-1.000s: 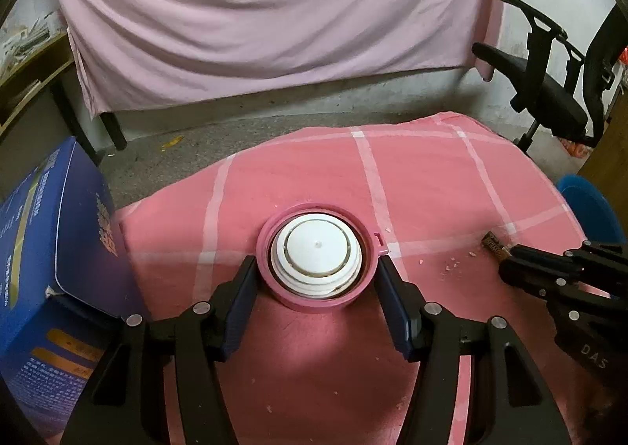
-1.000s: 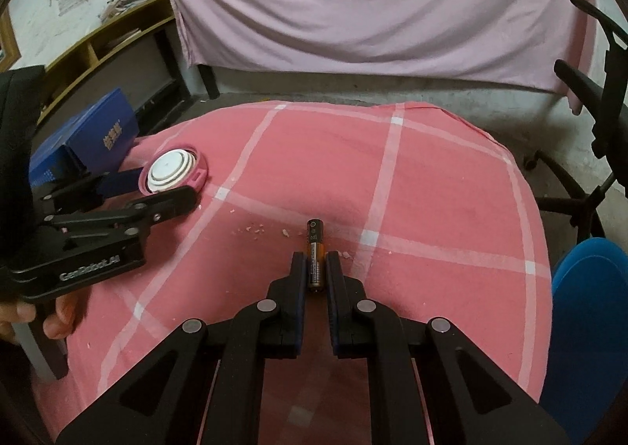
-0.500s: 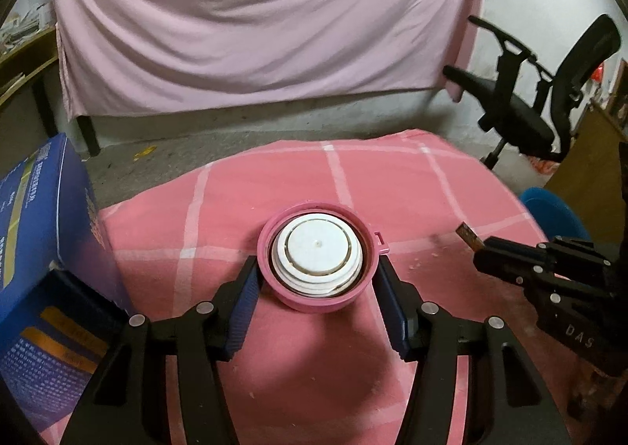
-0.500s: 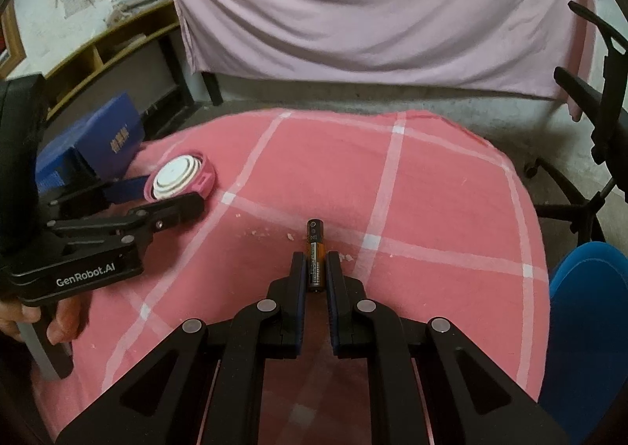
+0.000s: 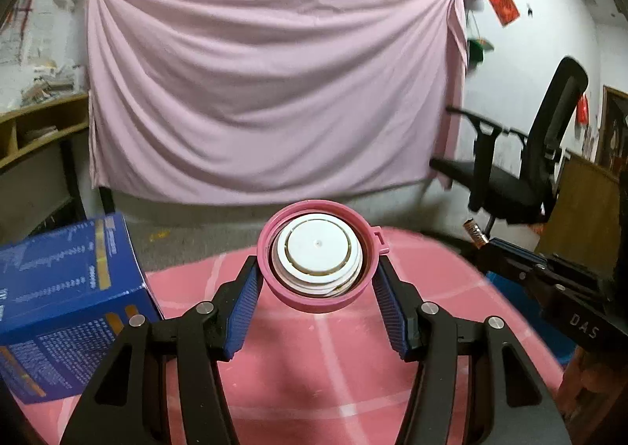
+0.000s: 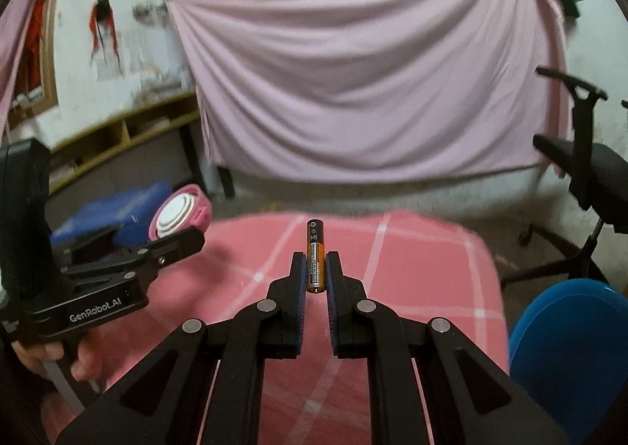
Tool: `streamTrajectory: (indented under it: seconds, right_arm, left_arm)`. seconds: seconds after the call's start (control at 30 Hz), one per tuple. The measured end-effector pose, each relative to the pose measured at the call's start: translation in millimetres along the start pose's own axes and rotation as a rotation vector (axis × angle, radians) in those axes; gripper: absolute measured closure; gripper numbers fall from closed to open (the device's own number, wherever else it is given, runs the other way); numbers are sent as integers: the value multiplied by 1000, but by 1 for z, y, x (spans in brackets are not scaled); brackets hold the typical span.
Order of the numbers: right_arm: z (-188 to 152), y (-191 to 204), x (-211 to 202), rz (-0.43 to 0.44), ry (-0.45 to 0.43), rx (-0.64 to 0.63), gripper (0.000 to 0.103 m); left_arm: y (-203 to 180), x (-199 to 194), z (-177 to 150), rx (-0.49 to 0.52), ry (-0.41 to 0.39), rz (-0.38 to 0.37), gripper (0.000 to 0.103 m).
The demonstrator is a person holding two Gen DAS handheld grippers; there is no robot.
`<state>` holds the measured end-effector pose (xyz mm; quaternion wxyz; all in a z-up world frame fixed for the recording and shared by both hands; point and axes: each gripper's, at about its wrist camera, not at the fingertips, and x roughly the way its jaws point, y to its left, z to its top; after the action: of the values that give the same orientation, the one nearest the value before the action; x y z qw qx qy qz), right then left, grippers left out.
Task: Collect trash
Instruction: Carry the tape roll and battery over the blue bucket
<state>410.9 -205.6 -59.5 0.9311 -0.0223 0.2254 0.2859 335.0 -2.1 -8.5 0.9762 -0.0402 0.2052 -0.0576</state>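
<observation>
- Pink lid [image 5: 318,254] with a white insert sits clamped between the blue pads [image 5: 239,311] of the left gripper [image 5: 318,288], held above the pink cloth [image 5: 314,366].
- Battery [image 6: 315,256] is pinched lengthwise in the right gripper [image 6: 315,268], tip pointing forward.
- Blue box [image 5: 66,299] lies left; a blue bin [image 6: 569,347] stands right.

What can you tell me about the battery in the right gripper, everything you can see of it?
The battery is a slim cylinder, black at the far end and orange-gold nearer the camera, with small print on its label. The right gripper pinches its lower half between blue pads, so the far end sticks out forward past the fingertips. It is lifted clear of the pink checked cloth; nothing else touches it.
</observation>
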Motion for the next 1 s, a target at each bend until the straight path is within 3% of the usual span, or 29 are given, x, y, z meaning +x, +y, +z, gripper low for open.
streamTrajectory:
  seconds: [0.13,0.4,0.8,1.0]
  right_arm:
    - [3,-5,-30,9,-140,24,95]
    - [13,-21,-83,-35,-329,45,95]
    - [0,-71,-146,-146,-424,98,95]
    - [-15,-104,-170,-225,-415,145,95]
  left_arm:
    - [-18,-17,3,0,-62,2,52]
    - [-73,-37,25,74,-121,-24,52]
    - [-171,-33,30,176,-131,-112,52]
    - [-222,-15,25,205,-100,-196,52]
